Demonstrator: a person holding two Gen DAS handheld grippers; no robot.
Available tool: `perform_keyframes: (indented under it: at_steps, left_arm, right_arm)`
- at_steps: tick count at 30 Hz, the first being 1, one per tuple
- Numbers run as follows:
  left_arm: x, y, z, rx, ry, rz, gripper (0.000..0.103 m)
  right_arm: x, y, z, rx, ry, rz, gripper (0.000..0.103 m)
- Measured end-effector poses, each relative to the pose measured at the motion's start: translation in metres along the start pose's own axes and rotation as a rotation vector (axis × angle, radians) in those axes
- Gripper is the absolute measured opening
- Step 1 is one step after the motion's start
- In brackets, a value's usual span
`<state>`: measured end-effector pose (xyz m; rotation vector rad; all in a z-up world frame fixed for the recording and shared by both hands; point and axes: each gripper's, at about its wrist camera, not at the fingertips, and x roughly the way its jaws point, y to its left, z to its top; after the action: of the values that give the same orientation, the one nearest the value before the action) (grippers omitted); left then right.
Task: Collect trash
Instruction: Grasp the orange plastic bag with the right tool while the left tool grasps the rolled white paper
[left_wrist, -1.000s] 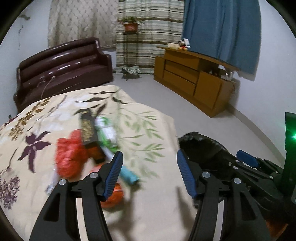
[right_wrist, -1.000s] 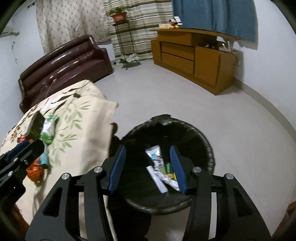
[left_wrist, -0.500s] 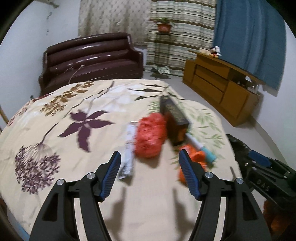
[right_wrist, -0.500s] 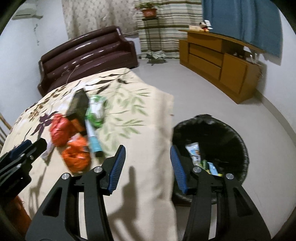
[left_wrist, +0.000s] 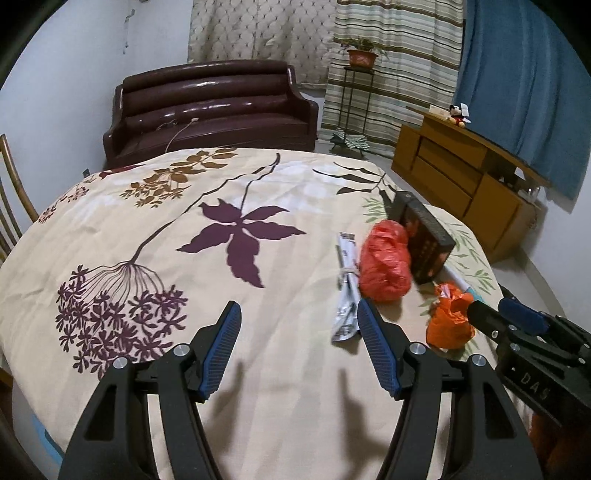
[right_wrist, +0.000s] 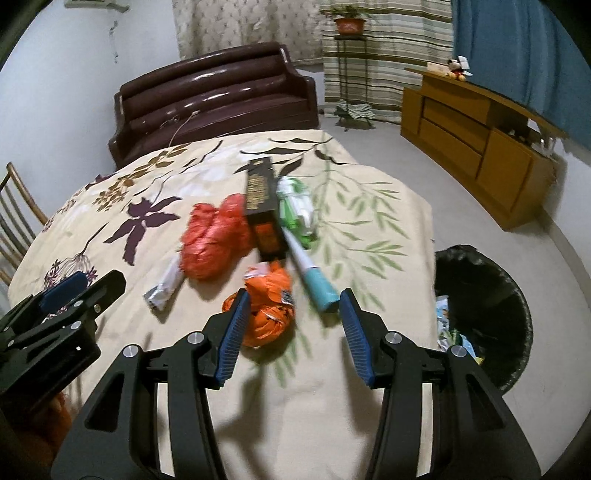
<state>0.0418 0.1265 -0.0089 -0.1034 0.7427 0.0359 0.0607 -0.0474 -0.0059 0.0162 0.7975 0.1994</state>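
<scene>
Trash lies on the floral tablecloth (left_wrist: 258, 369): a red plastic bag (left_wrist: 384, 264) (right_wrist: 212, 236), a silver wrapper (left_wrist: 347, 291) (right_wrist: 164, 284), a dark box (left_wrist: 424, 238) (right_wrist: 264, 206), an orange crumpled wrapper (left_wrist: 448, 317) (right_wrist: 267, 306), a white-and-teal tube (right_wrist: 308, 269) and a green-white packet (right_wrist: 299, 206). My left gripper (left_wrist: 297, 317) is open and empty, left of the silver wrapper. My right gripper (right_wrist: 293, 301) is open and empty, just before the orange wrapper and the tube's teal end. A black-lined trash bin (right_wrist: 487, 317) stands on the floor right of the table.
A dark leather sofa (left_wrist: 210, 107) stands behind the table. A wooden cabinet (left_wrist: 465, 177) runs along the right wall, a plant stand (left_wrist: 360, 88) by the curtains. A chair (left_wrist: 9, 206) is at the table's left edge.
Both grippers swung left from the bin towards the table's trash pile. The bin has slid to the right edge of the right wrist view. Both stayed open.
</scene>
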Motion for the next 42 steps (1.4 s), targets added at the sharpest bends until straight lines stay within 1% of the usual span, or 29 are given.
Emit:
perform_keyframes:
  at_steps: [9, 16, 22, 23, 24, 25, 29, 36, 40, 41, 42]
  left_arm:
    - [0.002, 0.012, -0.001, -0.022, 0.009, -0.006, 0.064]
    - [0.003, 0.015, -0.001, -0.028, 0.015, -0.015, 0.064]
    - [0.006, 0.005, -0.003, -0.016, 0.023, -0.041, 0.065]
    - [0.006, 0.003, -0.003, -0.013, 0.024, -0.045, 0.065]
    - [0.007, 0.001, -0.003, -0.009, 0.025, -0.049, 0.065]
    - [0.007, 0.0, -0.003, -0.006, 0.026, -0.052, 0.065]
    - [0.01, -0.005, -0.002, 0.002, 0.031, -0.062, 0.065]
    - [0.019, -0.014, 0.001, 0.02, 0.042, -0.063, 0.065]
    - [0.03, -0.019, 0.003, 0.03, 0.072, -0.06, 0.065]
    - [0.033, -0.021, 0.003, 0.034, 0.081, -0.06, 0.064]
    - [0.035, -0.021, 0.003, 0.036, 0.089, -0.062, 0.059]
  right_arm:
    - [0.0, 0.016, 0.003, -0.02, 0.0, 0.009, 0.049]
    - [0.013, 0.015, -0.001, -0.013, 0.052, 0.001, 0.049]
    - [0.023, 0.017, -0.006, -0.019, 0.085, -0.006, 0.049]
    - [0.025, 0.017, -0.007, -0.022, 0.09, -0.008, 0.048]
    - [0.026, 0.017, -0.007, -0.025, 0.094, -0.01, 0.044]
    - [0.027, 0.017, -0.008, -0.026, 0.095, -0.011, 0.044]
    - [0.026, 0.017, -0.008, -0.034, 0.085, -0.016, 0.043]
    - [0.01, 0.01, -0.001, -0.031, 0.032, -0.024, 0.043]
    - [0.009, -0.001, 0.001, -0.011, 0.024, -0.03, 0.043]
    - [0.009, -0.003, 0.001, -0.007, 0.024, -0.031, 0.043]
    - [0.01, -0.007, 0.001, 0.001, 0.024, -0.032, 0.043]
